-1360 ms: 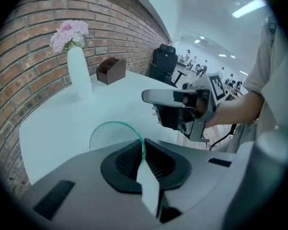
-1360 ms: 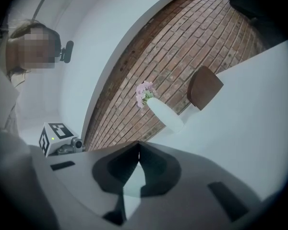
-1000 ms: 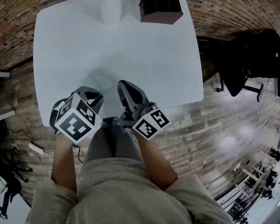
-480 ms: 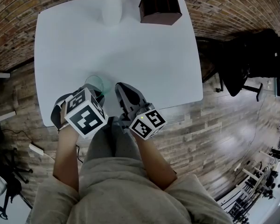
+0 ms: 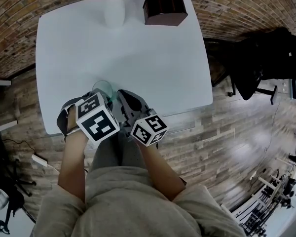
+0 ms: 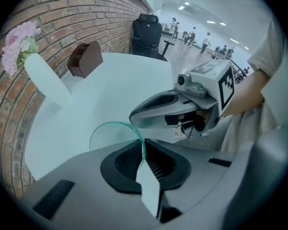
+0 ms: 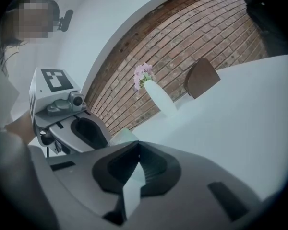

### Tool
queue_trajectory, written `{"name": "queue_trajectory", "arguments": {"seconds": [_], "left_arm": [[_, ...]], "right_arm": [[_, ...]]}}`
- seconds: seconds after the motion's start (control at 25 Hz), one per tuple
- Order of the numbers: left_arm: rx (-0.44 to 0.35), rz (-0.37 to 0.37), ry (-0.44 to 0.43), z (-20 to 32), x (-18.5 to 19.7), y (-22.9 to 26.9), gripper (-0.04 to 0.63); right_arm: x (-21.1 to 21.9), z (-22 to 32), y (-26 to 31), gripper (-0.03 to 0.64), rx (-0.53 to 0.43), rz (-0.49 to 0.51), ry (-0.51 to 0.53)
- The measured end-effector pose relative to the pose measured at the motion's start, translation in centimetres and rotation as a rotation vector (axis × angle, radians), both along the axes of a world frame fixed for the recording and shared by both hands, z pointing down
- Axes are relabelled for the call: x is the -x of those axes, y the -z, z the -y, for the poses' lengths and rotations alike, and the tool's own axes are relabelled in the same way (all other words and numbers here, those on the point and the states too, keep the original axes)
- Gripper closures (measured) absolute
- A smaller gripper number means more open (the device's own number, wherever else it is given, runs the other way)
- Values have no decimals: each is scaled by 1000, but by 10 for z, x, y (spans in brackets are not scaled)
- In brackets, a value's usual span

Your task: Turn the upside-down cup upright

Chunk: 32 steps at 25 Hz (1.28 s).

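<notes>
Left gripper (image 6: 143,153) pinches cup (image 6: 108,138) rim, mouth apparently upward (flip looks near done); right gripper (image 7: 137,162) pressed together, empty; set-down and release remain.

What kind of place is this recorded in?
Probably an open-plan office or lab: a brick wall, a white table with a flower vase, a black office chair, wood-plank floor, and people farther back under ceiling lights.

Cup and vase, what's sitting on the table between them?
Nothing. The stretch of white table between the green cup and the white vase is bare, as the head view shows; the left gripper view agrees.
</notes>
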<state>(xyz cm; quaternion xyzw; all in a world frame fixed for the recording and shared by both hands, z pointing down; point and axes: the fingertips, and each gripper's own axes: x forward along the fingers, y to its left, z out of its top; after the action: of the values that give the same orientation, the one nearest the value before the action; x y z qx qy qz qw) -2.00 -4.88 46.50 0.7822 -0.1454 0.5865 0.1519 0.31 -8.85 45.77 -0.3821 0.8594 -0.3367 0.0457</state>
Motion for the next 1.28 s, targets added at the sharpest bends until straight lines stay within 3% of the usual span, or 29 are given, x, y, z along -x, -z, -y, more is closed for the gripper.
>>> {"name": "queue_trajectory", "arguments": {"seconds": [0.48,0.84,1.28], "left_arm": [[-15,-11,0,2,-3,2,571],[-13,-51,-7,1,-6,8,554],[-80,-88,18,-1,-9,17,551]], "right_arm": [[0,-1,-15,609,37,-64,-3],[7,-3,-26,609,62,-222,38],[6,-7,-28,609,56,-301,57]]}}
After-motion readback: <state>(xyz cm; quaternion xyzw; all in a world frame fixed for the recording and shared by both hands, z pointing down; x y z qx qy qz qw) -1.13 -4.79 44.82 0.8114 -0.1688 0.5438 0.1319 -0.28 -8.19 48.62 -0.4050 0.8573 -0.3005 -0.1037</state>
